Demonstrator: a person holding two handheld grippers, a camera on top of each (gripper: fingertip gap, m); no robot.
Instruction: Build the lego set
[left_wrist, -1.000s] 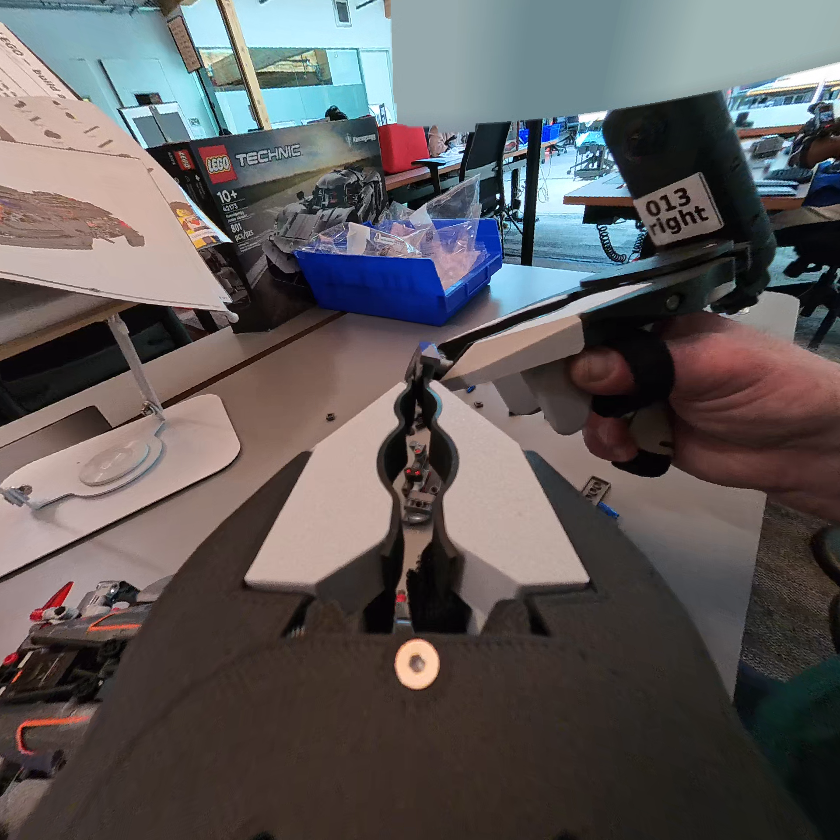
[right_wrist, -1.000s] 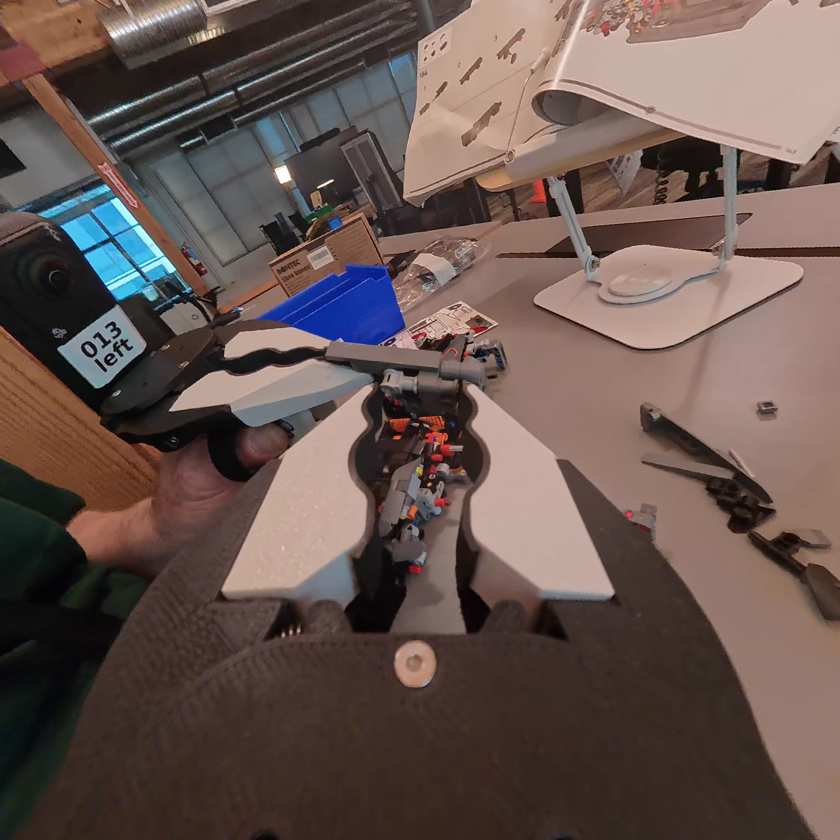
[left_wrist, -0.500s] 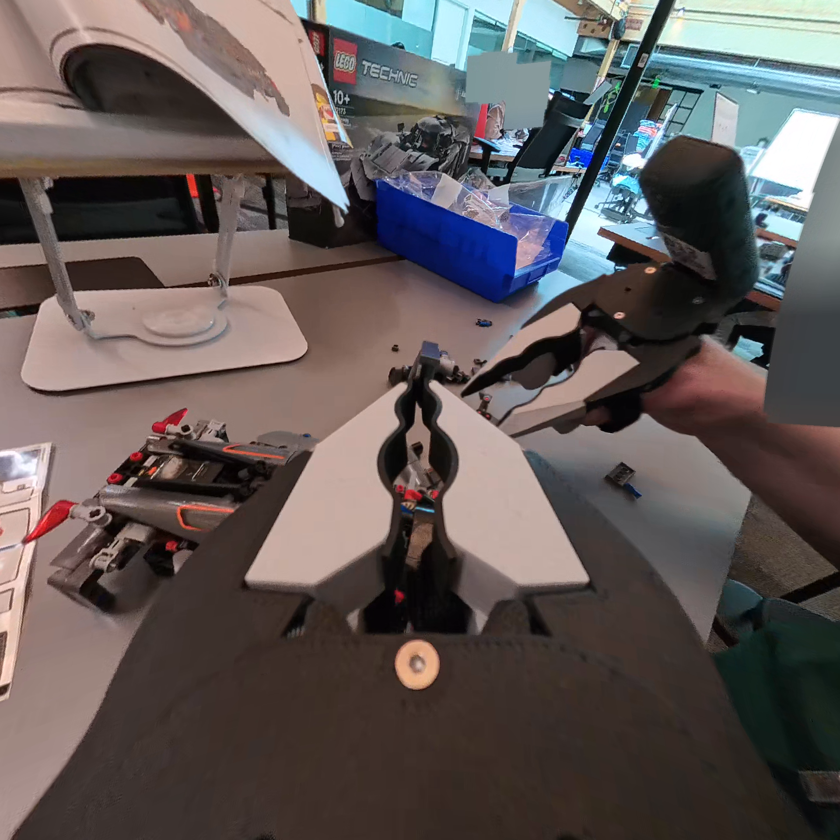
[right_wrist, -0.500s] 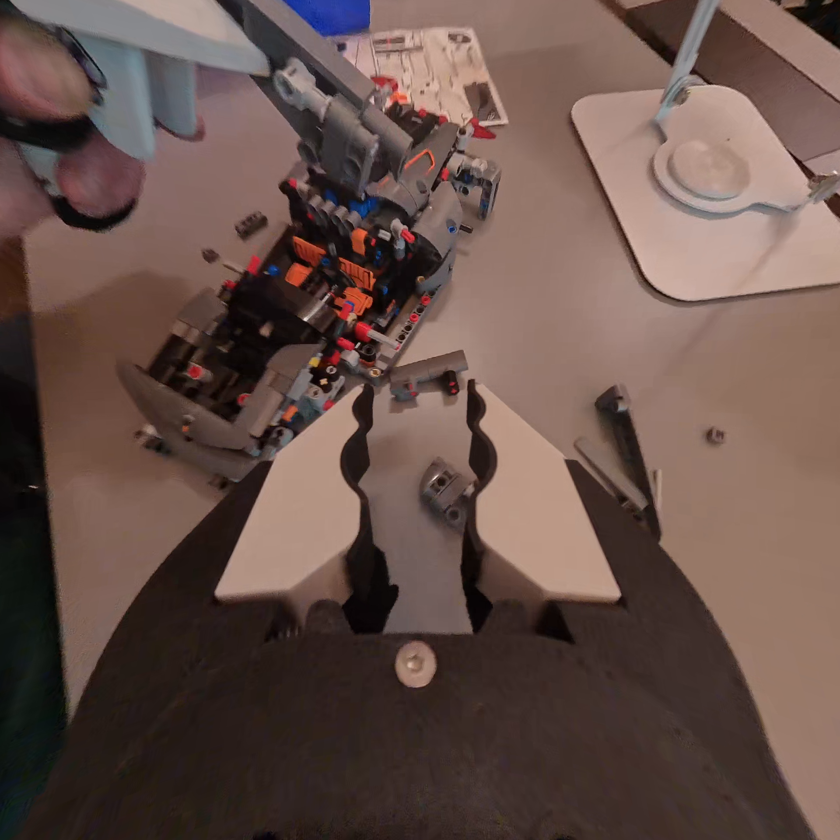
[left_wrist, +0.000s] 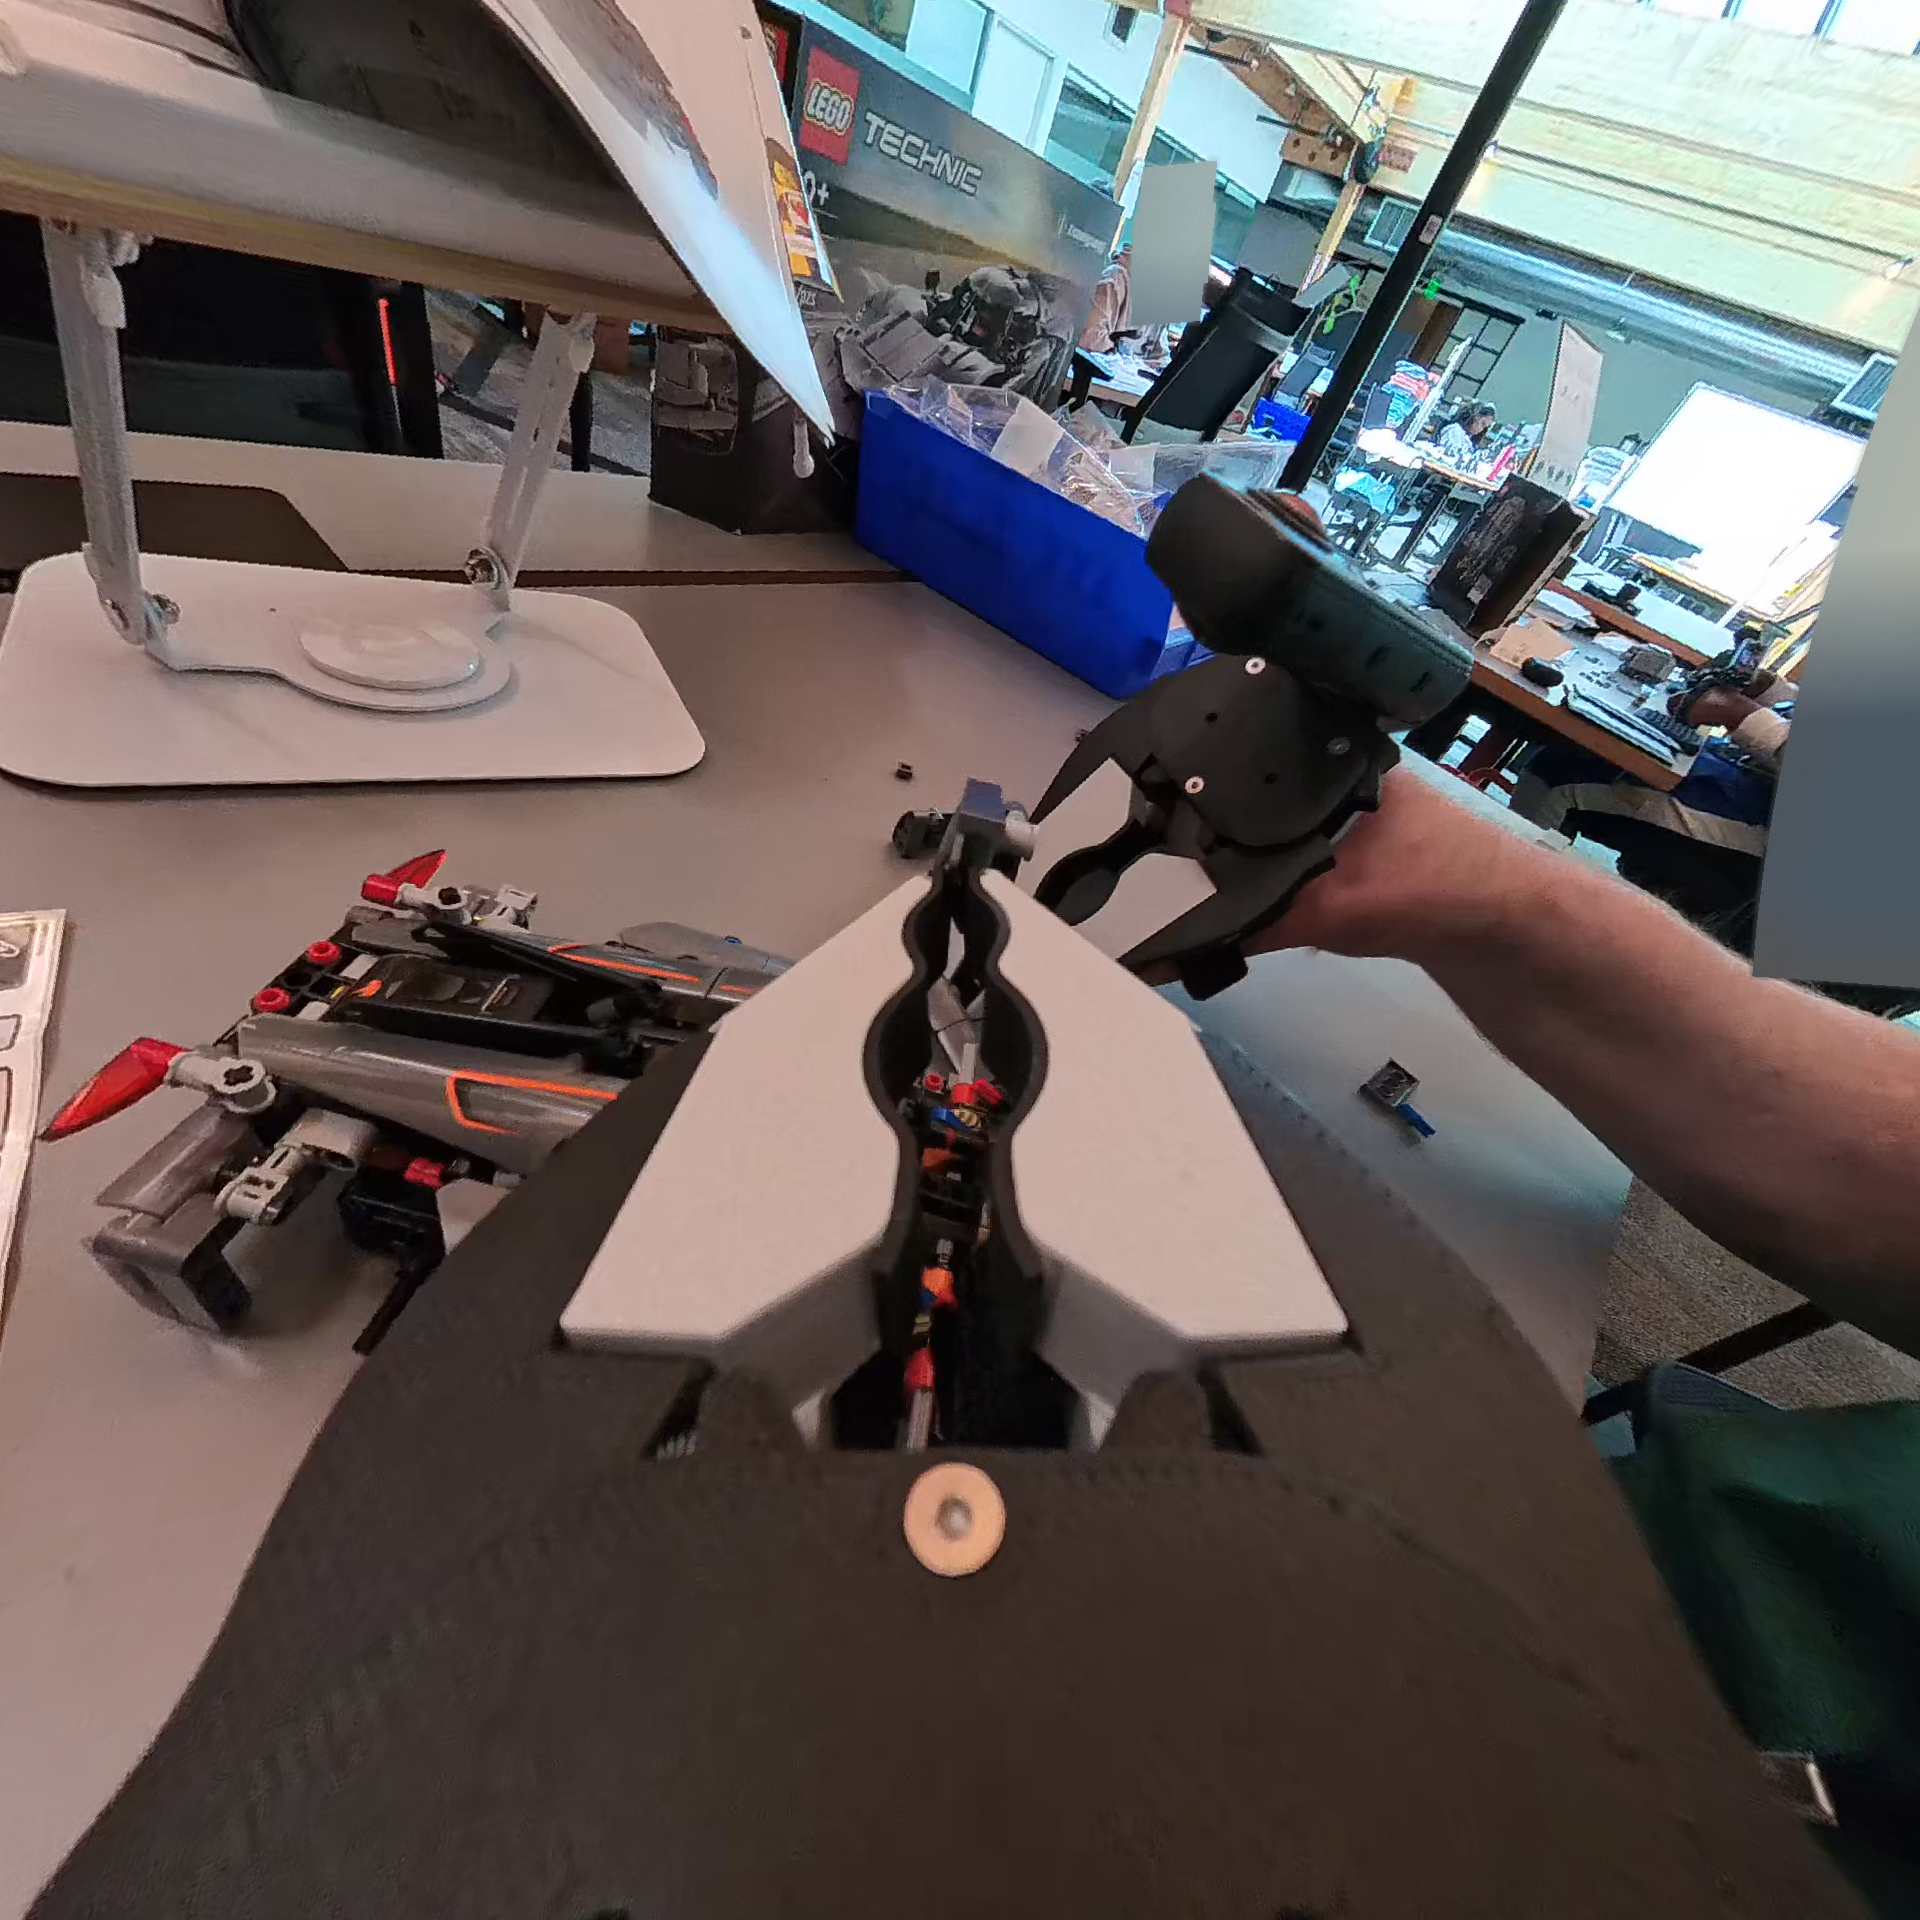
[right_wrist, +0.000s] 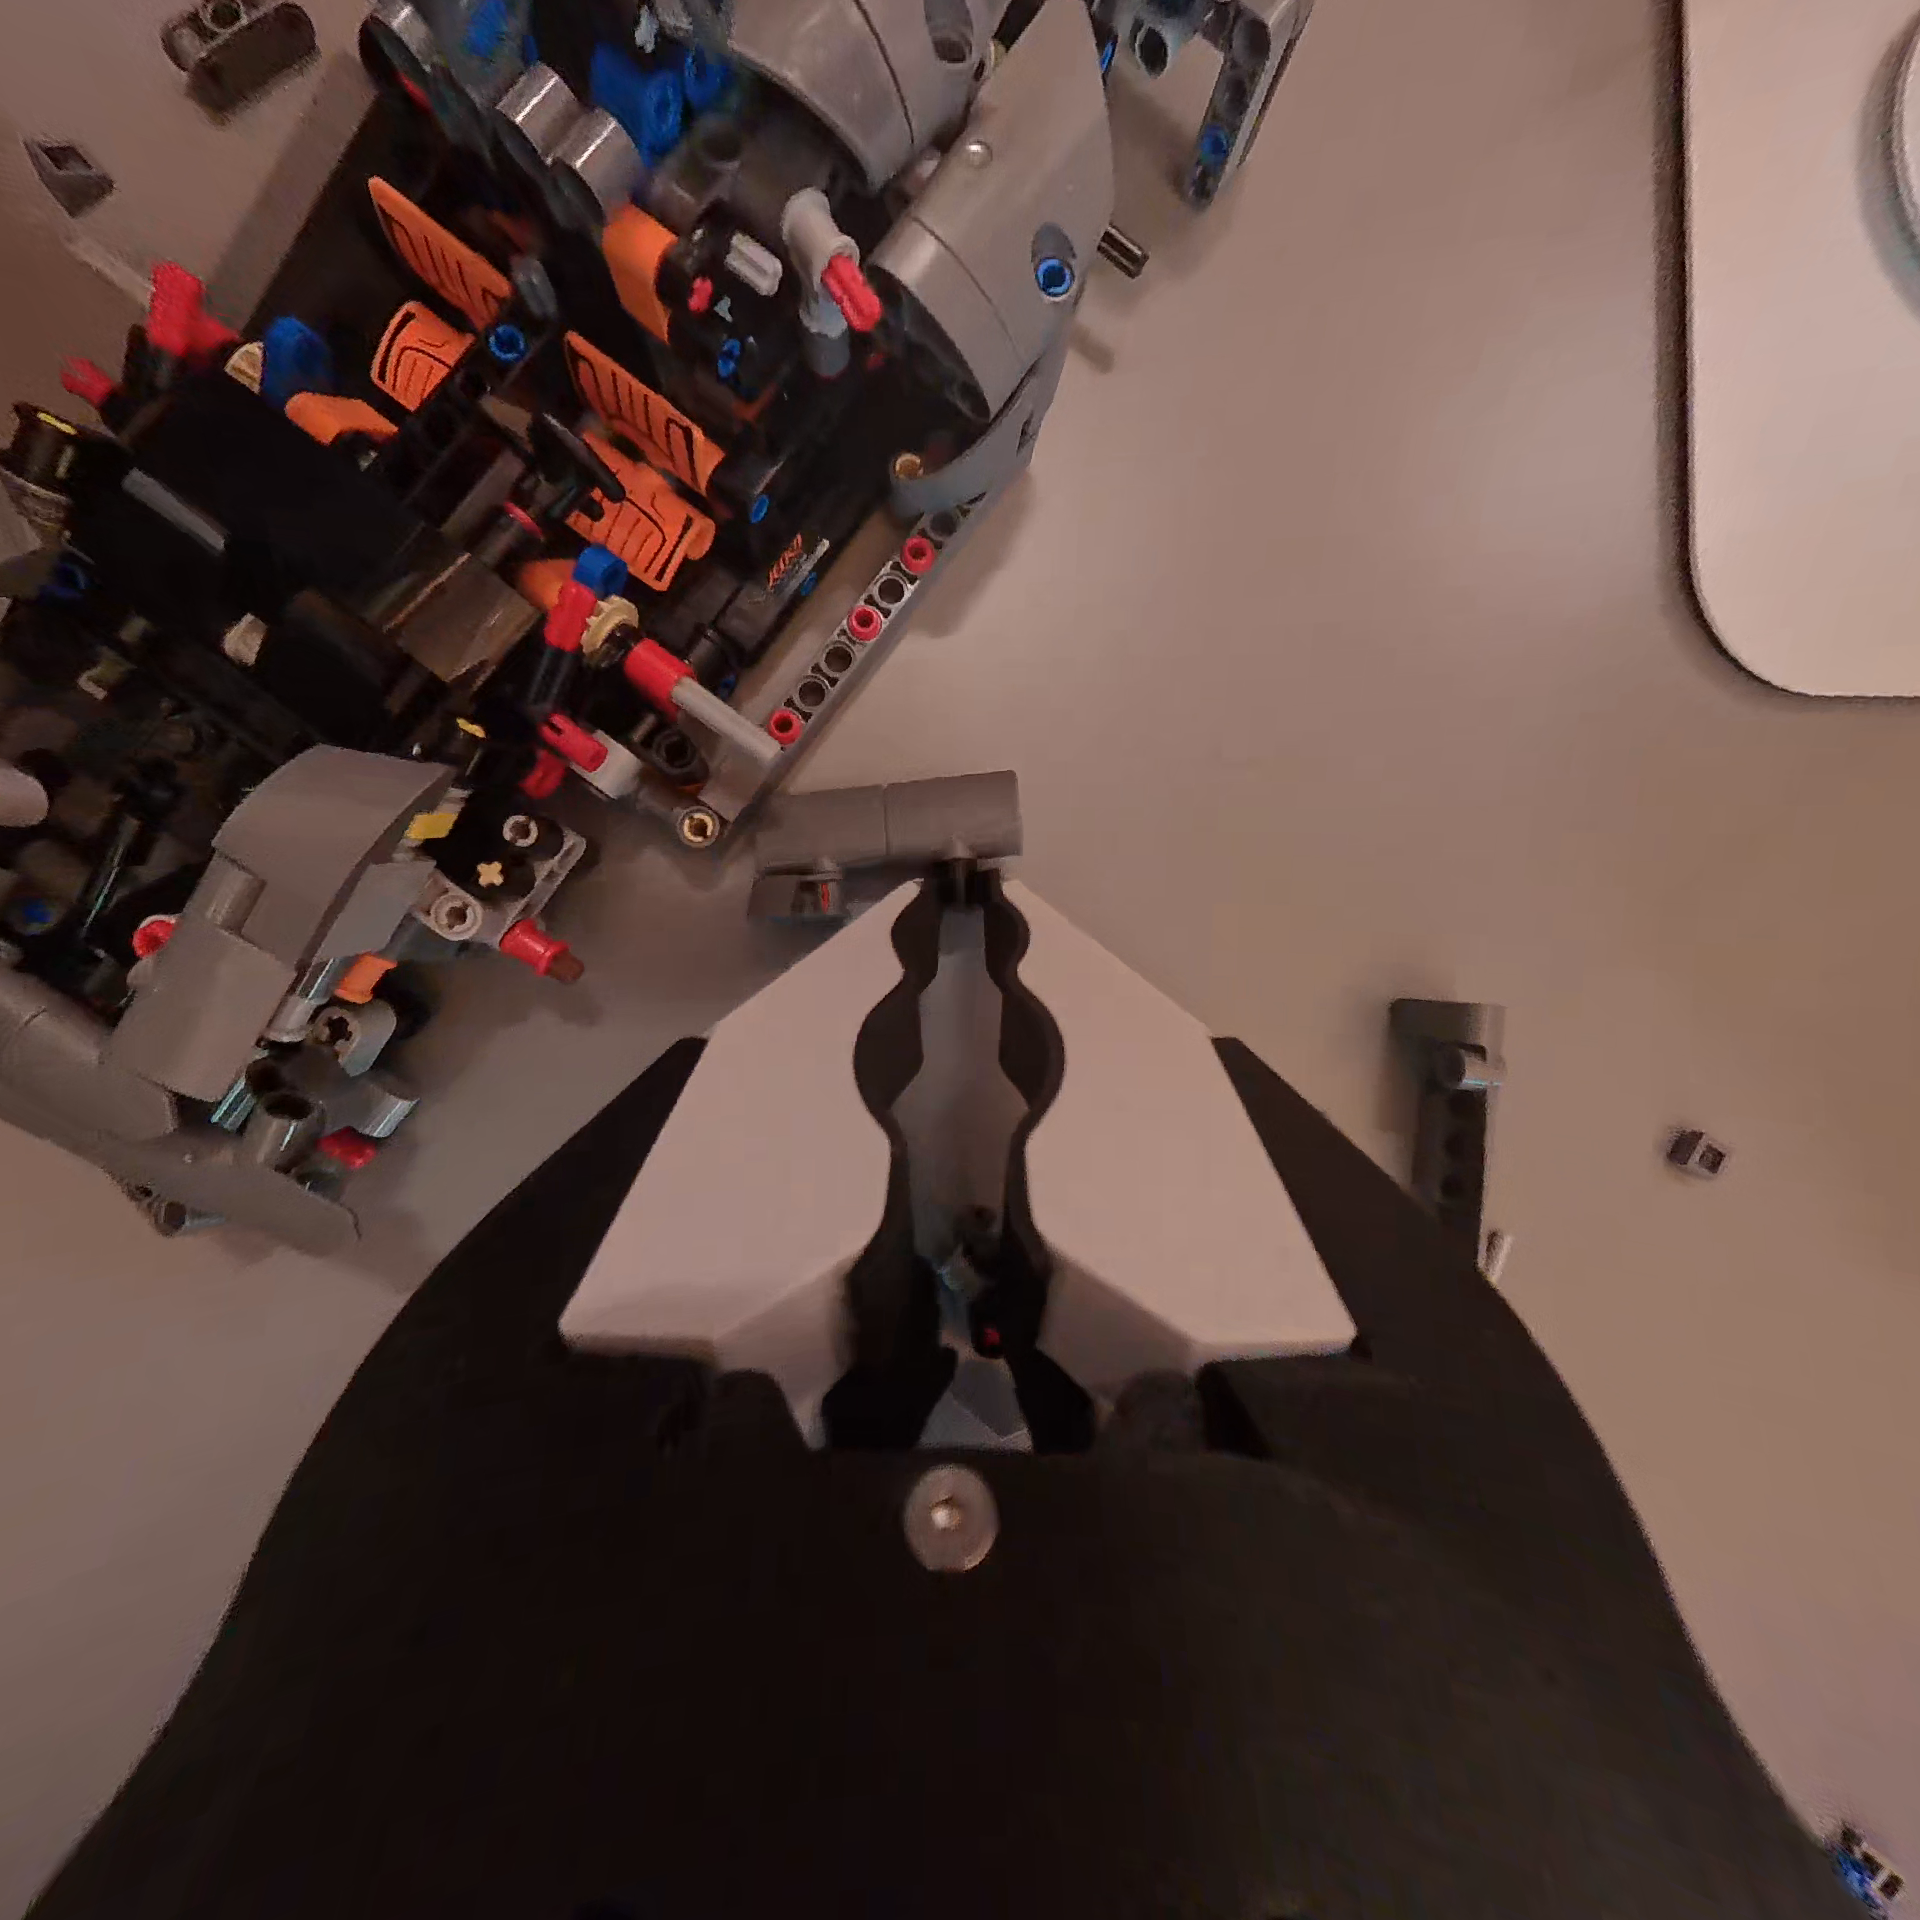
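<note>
The part-built lego car (left_wrist: 416, 1039), grey and black with orange and red details, lies on the grey table (left_wrist: 790, 686). It also fills the upper left of the right wrist view (right_wrist: 520, 468). My left gripper (left_wrist: 961, 883) is shut on a thin grey lego part with a blue and grey end (left_wrist: 982, 821), held over the car's right side. My right gripper (right_wrist: 961, 883) points down at the table, its tips shut on the black pin of a small grey connector piece (right_wrist: 904, 831) beside the car's edge. The right gripper also shows in the left wrist view (left_wrist: 1081, 873).
A white stand (left_wrist: 343, 665) holds the open instruction booklet (left_wrist: 665, 156); its base shows at right (right_wrist: 1818, 416). A blue bin of bags (left_wrist: 997, 561) and the lego box (left_wrist: 935, 260) stand behind. Loose pieces lie about: a grey beam (right_wrist: 1449, 1101), a small dark piece (right_wrist: 1696, 1153), another (left_wrist: 1392, 1086). Across from one pair of fingers to the other is roughly 15 cm.
My right gripper let go near the left gripper's tip, opened, swung down to the table and shut on the small grey piece. My left gripper stayed shut and lowered towards the car.
</note>
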